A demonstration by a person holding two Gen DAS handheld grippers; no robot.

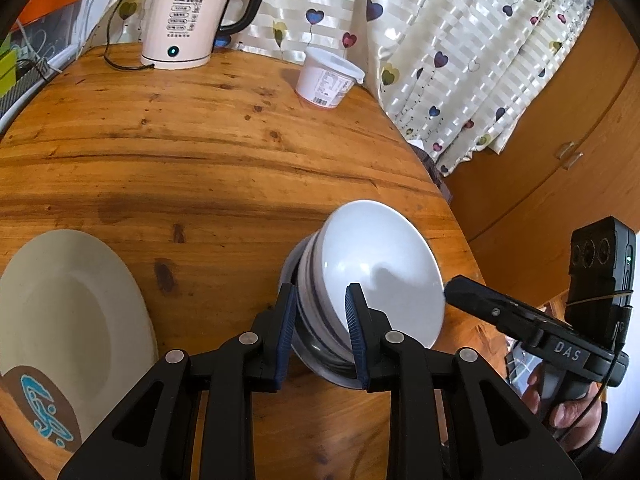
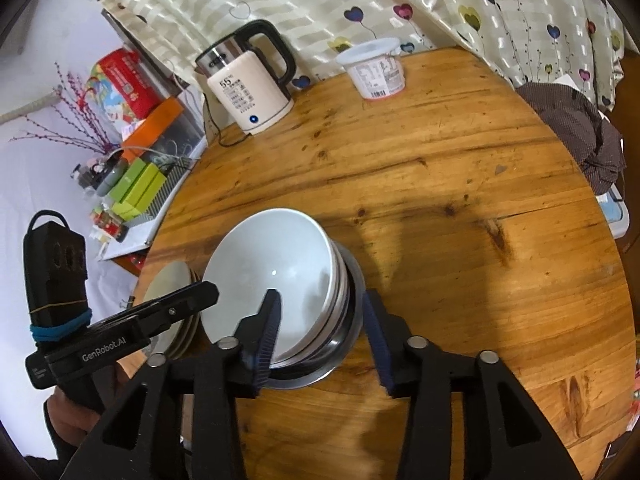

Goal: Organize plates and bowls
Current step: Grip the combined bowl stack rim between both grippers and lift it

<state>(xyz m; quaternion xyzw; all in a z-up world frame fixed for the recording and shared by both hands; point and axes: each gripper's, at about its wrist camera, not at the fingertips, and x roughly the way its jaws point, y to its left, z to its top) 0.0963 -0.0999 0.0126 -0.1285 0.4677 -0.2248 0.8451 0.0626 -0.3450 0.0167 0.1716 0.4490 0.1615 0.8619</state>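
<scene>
White bowls (image 1: 380, 268) stacked; left hand-held gripper (image 1: 322, 336) apparently clamping them.

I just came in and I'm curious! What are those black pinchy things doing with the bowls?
A person is tidying dishes on the round wooden table with a tool in each hand. The bowls are nested in one stack. The left tool straddles the stack's near rim, its pads close against it. The right tool straddles the opposite side, its jaws apart and its outer pad clear of the stack. A pile of plates sits beside the stack.
</scene>
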